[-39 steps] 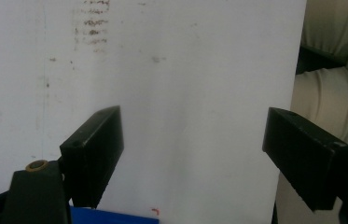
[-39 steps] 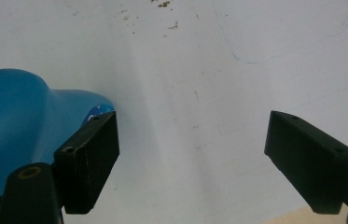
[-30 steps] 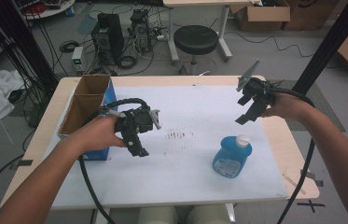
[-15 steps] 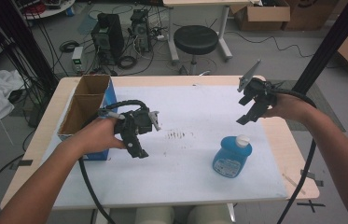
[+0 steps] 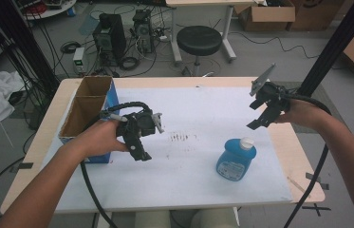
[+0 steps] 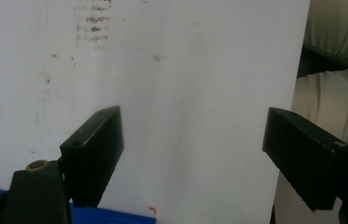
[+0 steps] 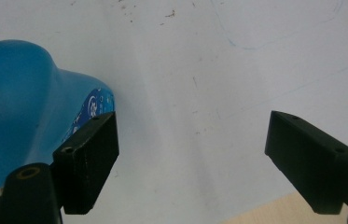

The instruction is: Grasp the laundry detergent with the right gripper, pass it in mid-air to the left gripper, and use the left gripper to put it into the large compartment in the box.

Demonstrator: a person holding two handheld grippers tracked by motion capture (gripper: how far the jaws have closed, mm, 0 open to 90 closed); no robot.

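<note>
In the high view, a blue plastic bottle (image 5: pixel 236 159) with a white cap lies flat on the white sheet (image 5: pixel 203 171) that covers the wooden table (image 5: pixel 302 161), a little right of the frame's centre and low in it; its cap points toward the upper right, its body widens toward the lower left, and it carries a darker blue label that is too small to read. The right gripper (image 5: pixel 259 118) hangs above and to the right of the bottle, near but apart from it, with its black jaws spread and nothing between them. The left gripper (image 5: pixel 139 147) sits left of centre, well apart from the bottle, jaws also spread and empty, just beside an open brown cardboard box with blue sides (image 5: pixel 89 107) at the table's left edge. A patch of dark smudges (image 5: pixel 181 137) marks the sheet between the left gripper and the bottle. In the left gripper view, the two black jaws stand wide apart over the bare white sheet (image 6: pixel 185 93), the smudges (image 6: pixel 92 23) at the upper left and a strip of the blue box (image 6: pixel 115 217) along the bottom. In the right gripper view, the jaws are likewise wide apart; the bottle's smooth, curved blue body (image 7: pixel 27 107) fills the left side, partly behind the left jaw, with small white bubble prints on its label.
</note>
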